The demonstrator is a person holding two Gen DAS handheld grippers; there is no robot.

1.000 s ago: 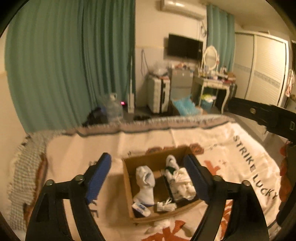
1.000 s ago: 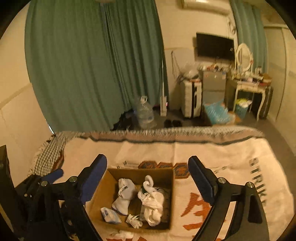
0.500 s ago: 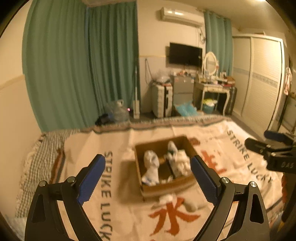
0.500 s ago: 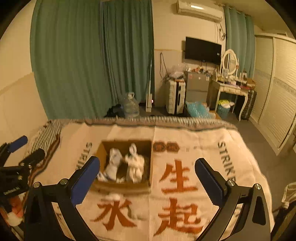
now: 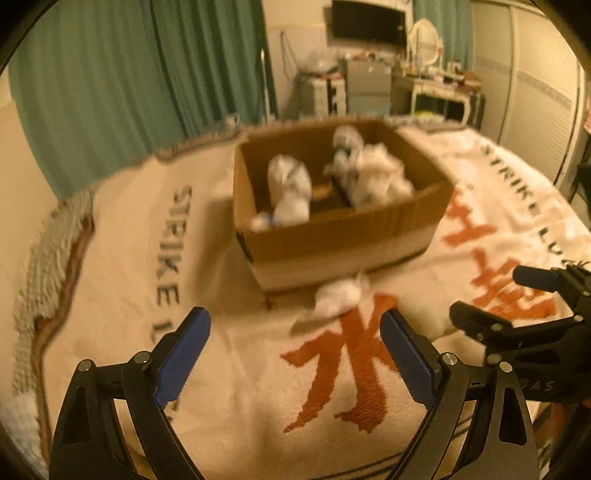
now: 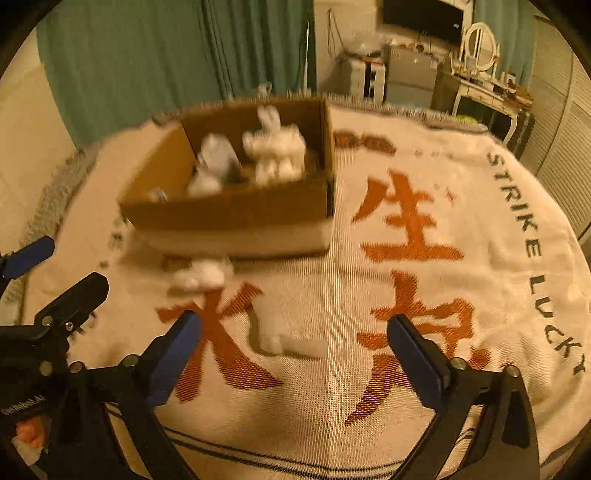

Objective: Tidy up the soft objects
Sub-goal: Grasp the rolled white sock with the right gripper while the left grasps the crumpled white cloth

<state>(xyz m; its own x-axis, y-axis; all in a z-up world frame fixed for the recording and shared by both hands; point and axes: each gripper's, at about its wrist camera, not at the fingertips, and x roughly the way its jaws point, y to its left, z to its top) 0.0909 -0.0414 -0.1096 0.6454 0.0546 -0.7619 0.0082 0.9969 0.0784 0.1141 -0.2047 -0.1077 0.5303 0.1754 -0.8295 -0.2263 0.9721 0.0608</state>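
Two white socks lie before the cardboard box.

A home bedroom is showing here: a bed is lying under a woven blanket reading "STRIKE LUCKY", green curtains are hanging along the far wall, a wall-mounted television is sitting above a cluttered dressing table with an oval mirror, and wardrobe doors are lining the right side.
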